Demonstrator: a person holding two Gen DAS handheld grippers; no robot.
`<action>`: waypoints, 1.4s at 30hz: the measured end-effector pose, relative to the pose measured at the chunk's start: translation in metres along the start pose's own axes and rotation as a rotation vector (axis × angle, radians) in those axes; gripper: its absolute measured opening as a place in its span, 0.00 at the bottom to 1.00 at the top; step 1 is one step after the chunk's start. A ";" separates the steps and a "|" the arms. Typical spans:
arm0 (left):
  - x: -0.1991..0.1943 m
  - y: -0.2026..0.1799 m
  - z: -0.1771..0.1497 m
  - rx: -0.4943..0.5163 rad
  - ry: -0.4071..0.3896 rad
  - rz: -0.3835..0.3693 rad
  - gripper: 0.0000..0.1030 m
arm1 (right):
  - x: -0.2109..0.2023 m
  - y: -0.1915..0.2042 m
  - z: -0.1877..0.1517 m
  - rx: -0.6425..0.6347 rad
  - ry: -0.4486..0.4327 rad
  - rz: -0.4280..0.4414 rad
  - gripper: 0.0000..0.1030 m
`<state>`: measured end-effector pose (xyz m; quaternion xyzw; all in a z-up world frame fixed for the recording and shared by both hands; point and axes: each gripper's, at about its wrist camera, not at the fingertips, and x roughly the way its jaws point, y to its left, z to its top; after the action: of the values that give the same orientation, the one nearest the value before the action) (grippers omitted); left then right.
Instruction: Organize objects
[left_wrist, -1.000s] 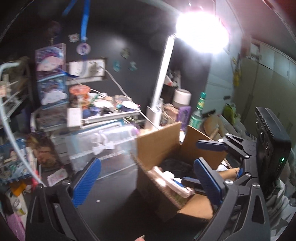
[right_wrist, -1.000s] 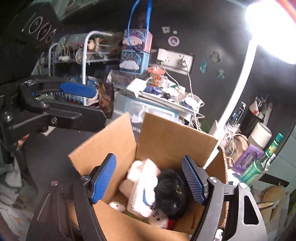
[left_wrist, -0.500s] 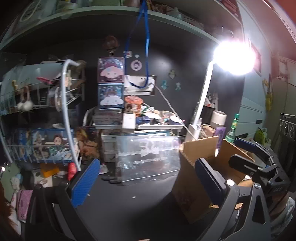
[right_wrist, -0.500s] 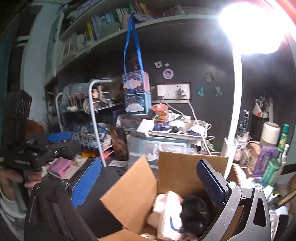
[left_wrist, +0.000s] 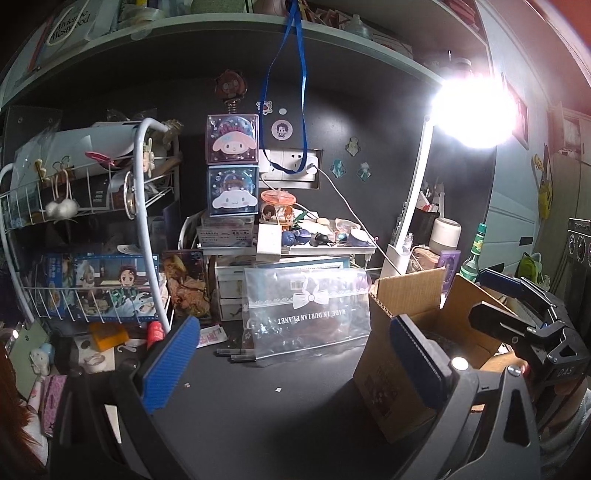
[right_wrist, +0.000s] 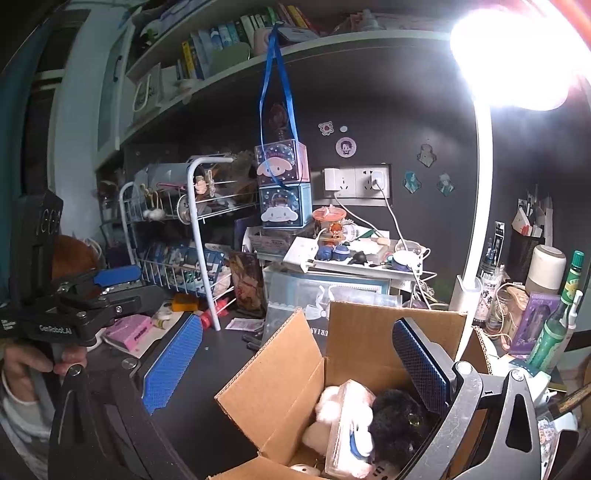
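You hold both grippers, left (left_wrist: 295, 363) and right (right_wrist: 299, 363), jaws spread and empty. The cardboard box (right_wrist: 280, 373) (flaps up) sits on the dark tabletop (left_wrist: 258, 398), plush toys (right_wrist: 354, 421) inside.

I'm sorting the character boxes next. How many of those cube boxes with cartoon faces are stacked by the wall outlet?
2. The pink box sits on top, and the blue box is directly beneath it, just left of the wall outlet. Clutter could hide others.

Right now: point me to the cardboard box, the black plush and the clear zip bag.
cardboard box (right_wrist: 391, 332): right wrist view, inner face of back flap.
black plush (right_wrist: 397, 419): right wrist view, middle of its fur.
clear zip bag (left_wrist: 306, 306): left wrist view, printed front, near the bow.
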<state>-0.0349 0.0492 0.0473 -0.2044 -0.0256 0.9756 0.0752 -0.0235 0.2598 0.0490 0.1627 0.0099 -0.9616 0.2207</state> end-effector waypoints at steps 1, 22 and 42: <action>0.000 0.000 0.000 -0.001 0.001 0.000 0.99 | 0.000 0.000 0.000 -0.002 0.000 0.000 1.00; 0.001 0.000 0.000 0.002 0.004 0.000 0.99 | 0.003 -0.004 -0.001 0.020 0.010 -0.006 1.00; 0.003 -0.001 -0.001 0.009 0.007 -0.003 0.99 | 0.004 -0.003 -0.003 0.022 0.017 -0.008 1.00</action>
<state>-0.0370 0.0502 0.0458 -0.2074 -0.0211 0.9750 0.0775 -0.0272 0.2615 0.0451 0.1732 0.0019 -0.9612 0.2149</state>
